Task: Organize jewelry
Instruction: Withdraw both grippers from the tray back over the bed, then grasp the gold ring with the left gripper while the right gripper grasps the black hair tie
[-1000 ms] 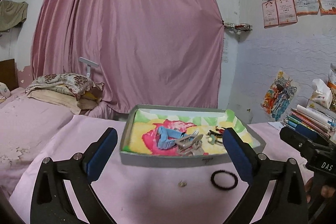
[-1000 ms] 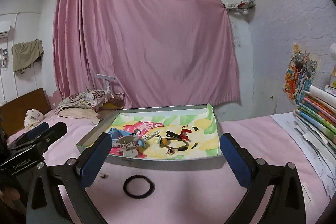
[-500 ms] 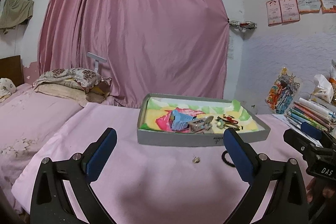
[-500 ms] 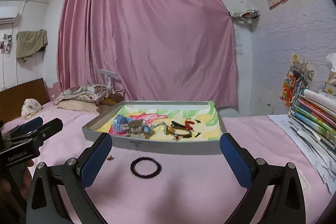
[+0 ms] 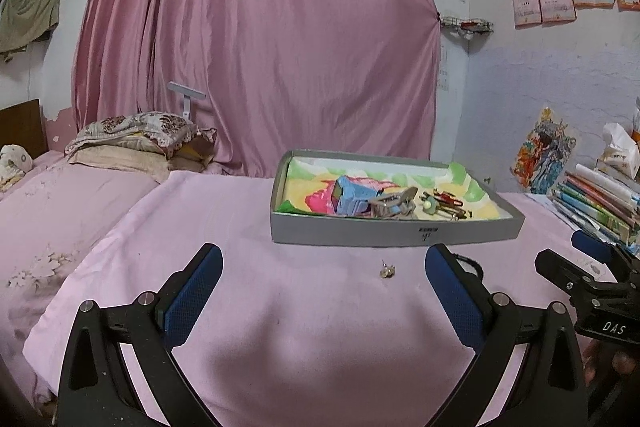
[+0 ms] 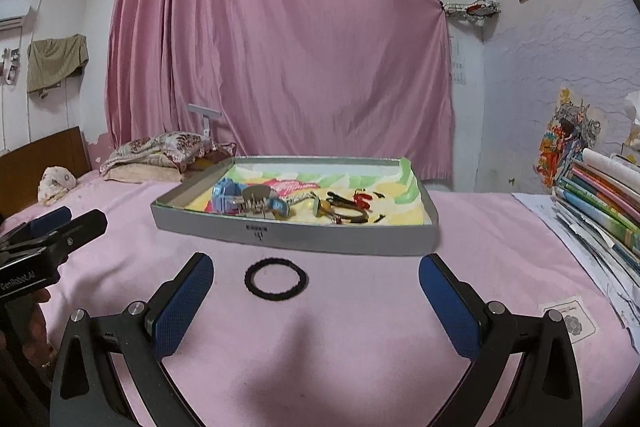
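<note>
Hair tie point(image 6: 276, 279) before tray point(image 6: 296, 237); earring point(image 5: 387, 270) left.

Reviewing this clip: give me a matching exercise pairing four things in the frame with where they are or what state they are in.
Things:
1. black hair tie
2. small earring
3. blue hair clip
4. right gripper

Places or states:
A. inside the grey tray
B. jaws open, holding nothing
C. on the pink sheet, seen between the left gripper's jaws
D. on the pink sheet, in front of the tray, a closed ring

Pairs: 1-D, 2-C, 3-A, 4-B
</note>
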The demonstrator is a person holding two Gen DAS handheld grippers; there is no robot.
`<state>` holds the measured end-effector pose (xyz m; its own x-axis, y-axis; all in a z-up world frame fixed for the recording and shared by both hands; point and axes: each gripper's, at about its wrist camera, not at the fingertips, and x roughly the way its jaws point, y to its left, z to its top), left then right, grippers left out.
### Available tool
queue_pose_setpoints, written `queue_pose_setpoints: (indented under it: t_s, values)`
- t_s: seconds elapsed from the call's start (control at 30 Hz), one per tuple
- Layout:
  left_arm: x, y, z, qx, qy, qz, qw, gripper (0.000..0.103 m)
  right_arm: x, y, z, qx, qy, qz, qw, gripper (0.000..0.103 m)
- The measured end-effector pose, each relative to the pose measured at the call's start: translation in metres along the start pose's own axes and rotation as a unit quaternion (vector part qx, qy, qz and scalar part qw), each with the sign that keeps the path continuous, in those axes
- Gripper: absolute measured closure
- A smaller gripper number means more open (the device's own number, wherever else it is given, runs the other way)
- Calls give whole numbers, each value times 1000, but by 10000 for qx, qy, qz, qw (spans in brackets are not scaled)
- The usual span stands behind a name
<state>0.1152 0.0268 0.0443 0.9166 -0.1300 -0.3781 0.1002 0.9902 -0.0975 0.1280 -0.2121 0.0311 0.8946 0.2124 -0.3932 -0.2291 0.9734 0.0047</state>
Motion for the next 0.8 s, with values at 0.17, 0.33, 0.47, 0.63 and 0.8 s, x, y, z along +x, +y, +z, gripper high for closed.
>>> queue_pose_setpoints:
  t_s: [0.17, 0.33, 0.47, 0.63, 0.8]
  values:
    - [13, 2, 2, -108, 401, -95, 9991, 4, 10, -2, -2, -14, 346, 61, 9994, 0]
    - [28, 3, 6, -154, 767, -157, 9968, 4, 23, -4, -3, -88, 787, 196, 9967, 0]
    - [41, 0, 6, -94, 1037, -161, 9944, 4, 35, -9, -2, -24, 1117, 392, 9930, 0]
    - [62, -5, 7, 47, 1417, -159, 9898, 4, 47, -13, 1, 27, 1455, 585, 9876, 8]
    - [79, -10, 8, 87, 1715, -354, 9845, 5, 62, -17, 6, 70, 1853, 750, 9798, 24]
